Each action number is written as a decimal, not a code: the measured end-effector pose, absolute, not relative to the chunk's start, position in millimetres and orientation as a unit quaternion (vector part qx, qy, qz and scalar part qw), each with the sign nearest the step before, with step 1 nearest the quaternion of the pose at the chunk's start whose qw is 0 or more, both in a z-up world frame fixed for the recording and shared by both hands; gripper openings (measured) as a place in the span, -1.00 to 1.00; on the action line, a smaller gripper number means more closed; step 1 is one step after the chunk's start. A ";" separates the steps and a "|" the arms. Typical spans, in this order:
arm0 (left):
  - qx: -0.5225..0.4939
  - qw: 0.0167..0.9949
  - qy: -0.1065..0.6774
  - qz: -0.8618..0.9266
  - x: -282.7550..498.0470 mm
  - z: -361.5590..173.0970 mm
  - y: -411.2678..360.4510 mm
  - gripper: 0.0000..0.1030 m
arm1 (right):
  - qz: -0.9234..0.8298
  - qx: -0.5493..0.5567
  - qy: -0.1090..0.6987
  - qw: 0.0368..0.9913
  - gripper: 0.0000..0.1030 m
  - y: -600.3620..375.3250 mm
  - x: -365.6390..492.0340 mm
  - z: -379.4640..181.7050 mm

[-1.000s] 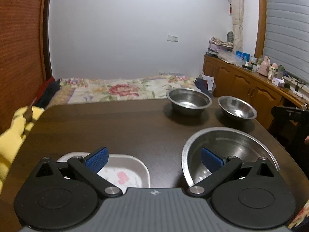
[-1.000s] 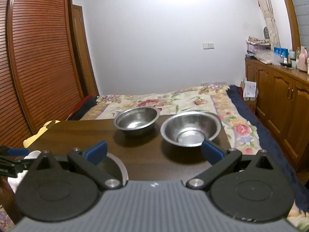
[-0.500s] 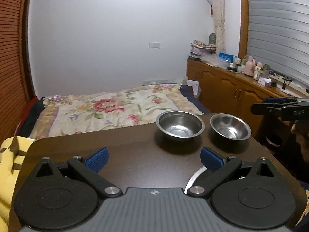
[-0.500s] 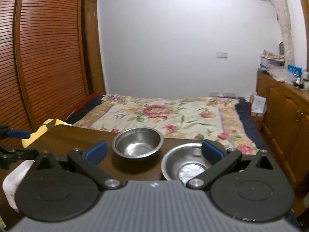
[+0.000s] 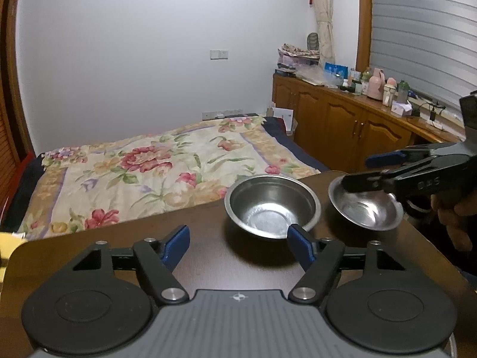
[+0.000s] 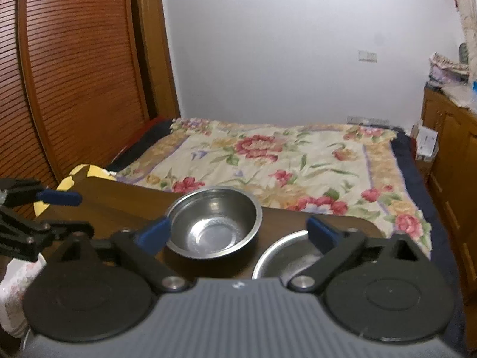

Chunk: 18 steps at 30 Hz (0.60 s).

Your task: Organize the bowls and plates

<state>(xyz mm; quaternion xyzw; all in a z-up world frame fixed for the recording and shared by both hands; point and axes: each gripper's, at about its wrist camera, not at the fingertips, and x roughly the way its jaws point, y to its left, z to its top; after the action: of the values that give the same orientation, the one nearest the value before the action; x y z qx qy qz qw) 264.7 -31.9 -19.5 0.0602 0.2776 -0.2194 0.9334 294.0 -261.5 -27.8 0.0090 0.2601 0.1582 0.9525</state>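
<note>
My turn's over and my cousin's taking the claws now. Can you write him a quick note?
Left claw: closing, nothing held, just short of the deep steel bowl.
Right claw: closing, nothing gripped, over the shallow steel bowl.
Both bowls sit apart, side by side, on the brown table; a white dish is at its left edge.
Done: nothing stacked.
Left: stack bowls, tidy the dish.

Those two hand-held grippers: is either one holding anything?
No. The left hand-held gripper and the right hand-held gripper are closing on nothing; both steel bowls sit untouched.
</note>
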 end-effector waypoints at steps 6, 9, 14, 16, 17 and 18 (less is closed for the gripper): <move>0.062 0.924 0.290 -0.243 298.0 -23.6 -40.9 0.33 | 0.166 0.011 0.292 0.942 0.45 -255.8 324.7 -38.6; 0.064 0.920 0.302 -0.240 315.3 -30.1 -46.9 0.19 | 0.170 0.018 0.307 0.936 0.36 -254.4 336.4 -44.1; 0.050 0.912 0.328 -0.241 335.7 -45.9 -51.2 0.02 | 0.165 0.017 0.322 0.932 0.20 -251.0 348.2 -51.8; 0.046 0.908 0.338 -0.243 340.8 -51.4 -52.9 -0.07 | 0.164 0.013 0.329 0.930 0.13 -249.9 352.1 -54.2; 0.045 0.908 0.340 -0.242 342.5 -53.1 -53.8 -0.08 | 0.164 0.012 0.332 0.929 0.08 -249.2 353.2 -54.8; 0.043 0.906 0.343 -0.242 343.8 -55.0 -54.9 -0.09 | 0.165 0.012 0.334 0.928 0.07 -248.8 354.5 -55.2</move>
<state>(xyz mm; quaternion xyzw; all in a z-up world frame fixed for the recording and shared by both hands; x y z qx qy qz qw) 343.8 -54.9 -55.0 0.0429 0.3433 -0.2424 0.9064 354.5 -248.8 -55.2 0.0116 0.3341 0.1651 0.9279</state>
